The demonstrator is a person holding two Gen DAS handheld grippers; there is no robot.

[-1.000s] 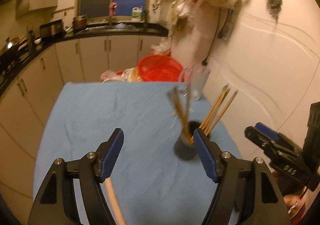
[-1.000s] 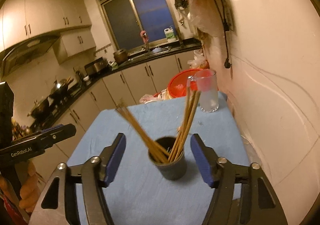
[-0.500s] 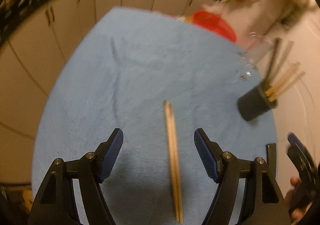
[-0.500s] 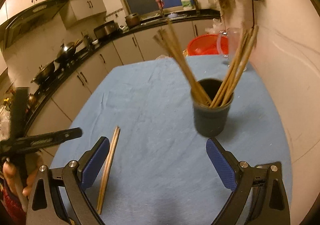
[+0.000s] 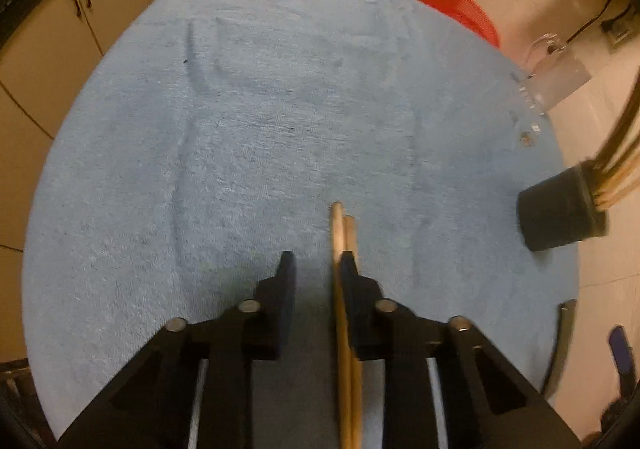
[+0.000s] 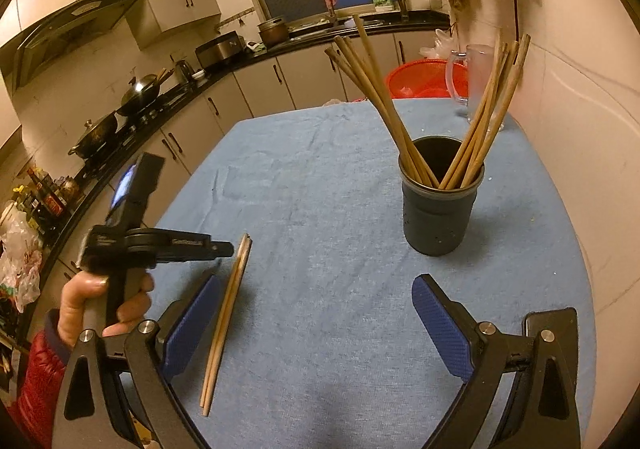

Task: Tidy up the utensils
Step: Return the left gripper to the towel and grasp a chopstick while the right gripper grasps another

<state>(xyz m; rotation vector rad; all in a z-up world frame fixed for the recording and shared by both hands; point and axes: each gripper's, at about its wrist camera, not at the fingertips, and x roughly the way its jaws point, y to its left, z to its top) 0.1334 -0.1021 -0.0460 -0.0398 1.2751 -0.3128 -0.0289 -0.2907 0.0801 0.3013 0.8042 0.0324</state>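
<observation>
A pair of wooden chopsticks (image 5: 343, 233) lies on the blue cloth (image 5: 248, 121). My left gripper (image 5: 316, 265) is low over them, its jaws narrowed with a gap left; the right finger touches the chopsticks, the left finger stands apart. In the right wrist view the same chopsticks (image 6: 228, 309) lie at the left, with the left gripper (image 6: 224, 249) over their far end. A dark cup (image 6: 440, 197) holding several chopsticks stands on the cloth ahead of my right gripper (image 6: 316, 313), which is open and empty. The cup also shows in the left wrist view (image 5: 560, 209).
A clear glass pitcher (image 6: 476, 81) and a red basket (image 6: 424, 79) stand at the table's far right by the wall. Kitchen cabinets and a counter with pots (image 6: 140, 89) run along the left and back. The table edge is close at the left.
My left gripper has dropped down over the loose chopsticks and its jaws have narrowed around them. My right gripper has drawn back from the cup and stayed open.
</observation>
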